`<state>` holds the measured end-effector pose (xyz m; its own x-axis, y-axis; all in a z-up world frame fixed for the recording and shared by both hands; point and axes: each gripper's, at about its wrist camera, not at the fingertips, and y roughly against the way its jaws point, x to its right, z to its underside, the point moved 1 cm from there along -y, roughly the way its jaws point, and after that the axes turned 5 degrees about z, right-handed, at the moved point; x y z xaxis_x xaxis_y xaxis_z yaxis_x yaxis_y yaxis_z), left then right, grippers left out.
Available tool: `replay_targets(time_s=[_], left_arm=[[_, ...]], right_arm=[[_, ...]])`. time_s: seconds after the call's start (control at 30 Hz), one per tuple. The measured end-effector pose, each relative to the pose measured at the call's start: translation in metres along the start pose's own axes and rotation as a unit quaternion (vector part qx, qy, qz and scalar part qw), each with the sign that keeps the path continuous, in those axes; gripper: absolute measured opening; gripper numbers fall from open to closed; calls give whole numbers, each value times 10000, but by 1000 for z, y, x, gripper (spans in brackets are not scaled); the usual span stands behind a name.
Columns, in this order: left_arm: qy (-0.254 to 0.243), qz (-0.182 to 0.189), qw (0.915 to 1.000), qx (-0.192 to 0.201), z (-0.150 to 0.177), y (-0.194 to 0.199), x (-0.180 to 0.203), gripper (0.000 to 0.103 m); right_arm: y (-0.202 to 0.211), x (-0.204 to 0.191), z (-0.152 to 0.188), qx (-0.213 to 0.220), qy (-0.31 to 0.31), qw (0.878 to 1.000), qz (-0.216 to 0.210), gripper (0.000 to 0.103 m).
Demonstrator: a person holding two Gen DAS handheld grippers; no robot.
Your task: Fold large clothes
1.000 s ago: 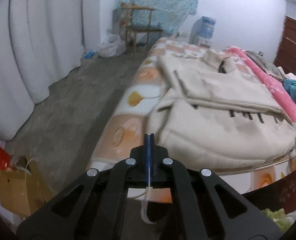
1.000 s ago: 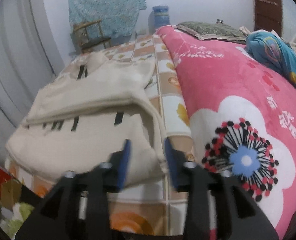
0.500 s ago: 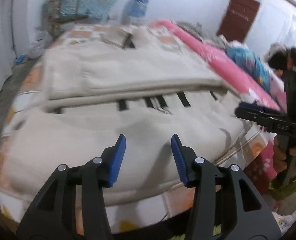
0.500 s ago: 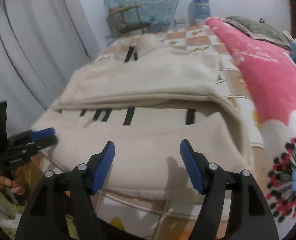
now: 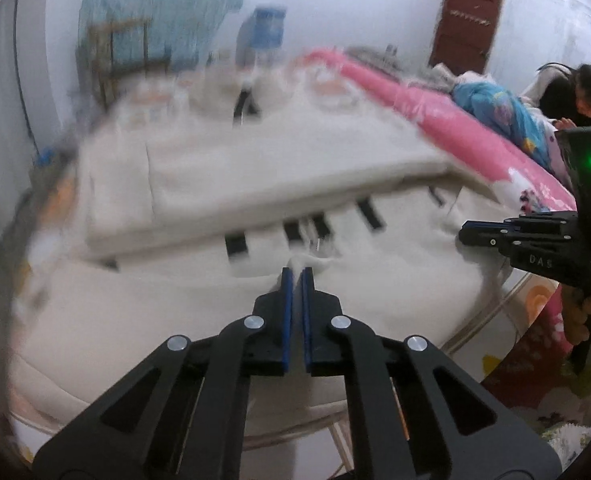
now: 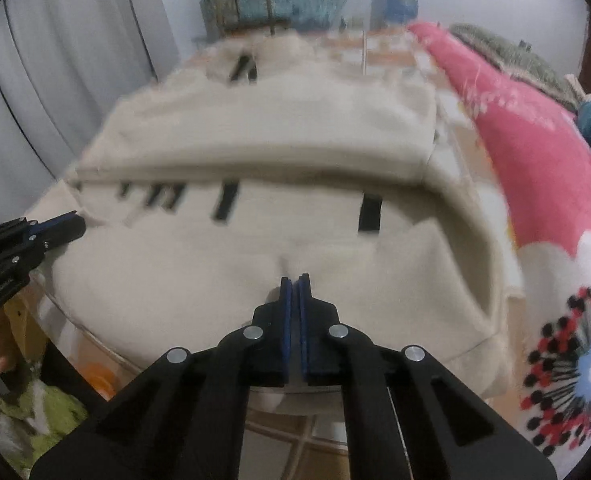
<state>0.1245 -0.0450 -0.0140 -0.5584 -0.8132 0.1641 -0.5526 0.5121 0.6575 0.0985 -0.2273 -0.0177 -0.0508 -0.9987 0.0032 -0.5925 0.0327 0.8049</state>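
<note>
- Left wrist view: left gripper (image 5: 297,274) at lower centre, jaws have just been closing and now sit pressed together on a small pucker of the cream sweatshirt (image 5: 223,184) near its front hem; only a thin ridge of cloth shows at the tips
- Same view: sweatshirt lies flat across the bed (image 5: 535,300), filling the middle of the frame, sleeve folded over the chest; right gripper (image 5: 469,234) comes in from the right edge, tips at the garment's right side
- Right wrist view: right gripper (image 6: 294,279) at lower centre, jaws have also just been closing, now shut on a shallow fold of the sweatshirt (image 6: 255,128) near the hem; left gripper (image 6: 73,224) at the left edge, tips on the garment's left side
- Pink blanket (image 6: 535,152) lies along the right of the frame, just beside the garment
- Risk: both bites look thin, probably the top layer only, so a lift could peel the front panel off the back or slip free
- Risk: uneven lift between hands would skew the fold and could dislodge the folded sleeve
</note>
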Motion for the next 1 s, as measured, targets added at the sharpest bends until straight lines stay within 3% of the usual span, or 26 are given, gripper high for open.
replay_targets(time_s=[0.07, 0.17, 0.33, 0.7, 0.83, 0.87, 0.97, 1.0], left_arm=[[-147, -115, 9994, 281, -11, 10, 3, 4], [-294, -356, 9984, 335, -15, -2, 3, 4], [-94, -460, 9987, -178, 5, -51, -14, 6], [-32, -490, 9988, -5, 2, -57, -20, 9], [237, -405, 9988, 100, 1, -44, -29, 14], [260, -434, 9986, 154, 2, -38, -32, 14], [313, -374, 9984, 294, 4, -18, -40, 16], [343, -343, 9984, 299, 6, -12, -44, 18]], right_arm=[[16, 2, -10, 330, -73, 9994, 57, 4], [21, 6, -21, 592, -200, 9980, 12, 4], [-36, -1, -11, 146, -49, 9995, 284, 3], [-46, -4, -18, 339, 145, 9975, 601, 4], [-32, 5, -24, 419, -127, 9985, 320, 5], [-25, 7, -24, 461, -227, 9986, 110, 9], [-15, 6, -24, 423, -330, 9981, -317, 44], [-13, 2, -23, 420, -300, 9978, -417, 46]])
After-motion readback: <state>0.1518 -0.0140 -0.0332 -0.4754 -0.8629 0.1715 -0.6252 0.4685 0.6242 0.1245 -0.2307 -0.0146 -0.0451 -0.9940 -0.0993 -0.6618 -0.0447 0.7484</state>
